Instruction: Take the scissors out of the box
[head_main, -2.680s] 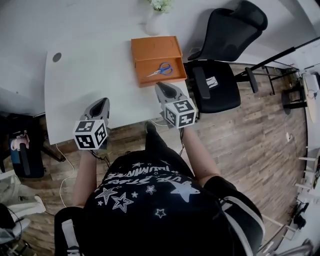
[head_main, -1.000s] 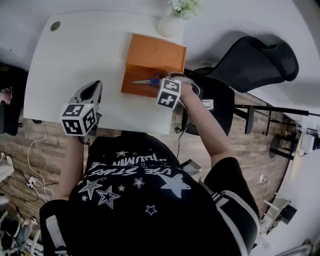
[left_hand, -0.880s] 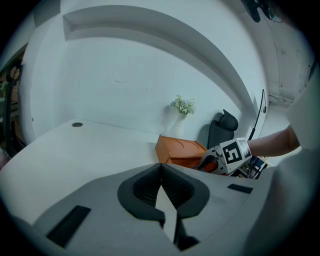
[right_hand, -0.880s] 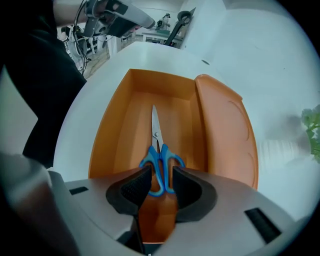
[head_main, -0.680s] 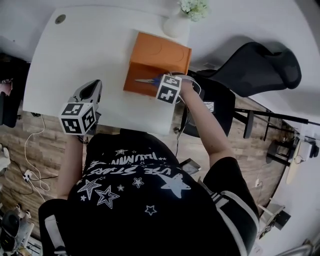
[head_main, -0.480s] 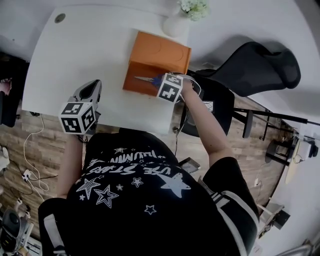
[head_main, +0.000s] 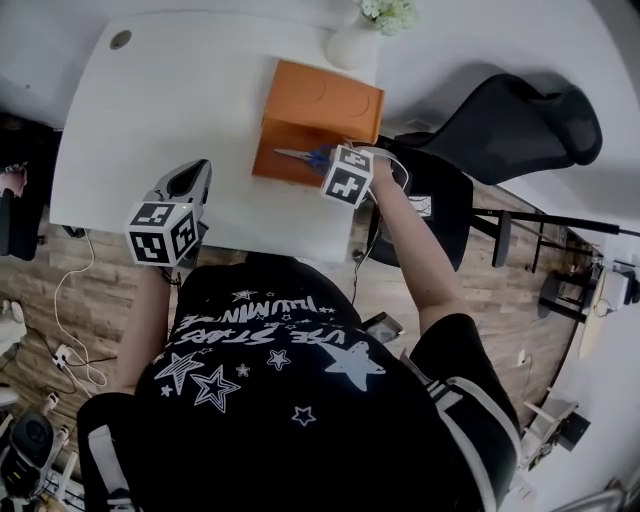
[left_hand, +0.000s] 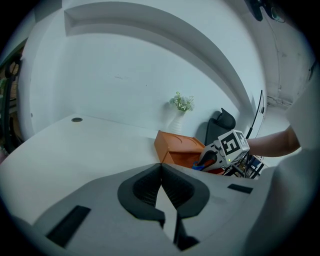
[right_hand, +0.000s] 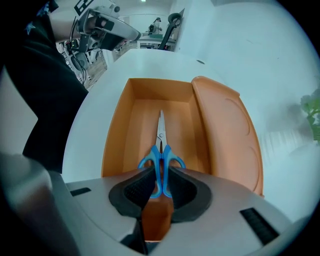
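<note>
The right gripper is closing on the blue handles of the scissors. They lie flat in the orange box, with the blades pointing straight away from it. The left gripper is pressed together, empty, and well apart from the box.

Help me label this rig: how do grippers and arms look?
Left gripper and right gripper: grey shells, black ribbed pads, a cube of black and white markers. The right's jaws are closing on blue scissors. Black shirt with white stars, short sleeves.

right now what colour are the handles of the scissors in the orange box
Blue handles on the steel-bladed scissors; clearest in the right gripper view.
</note>
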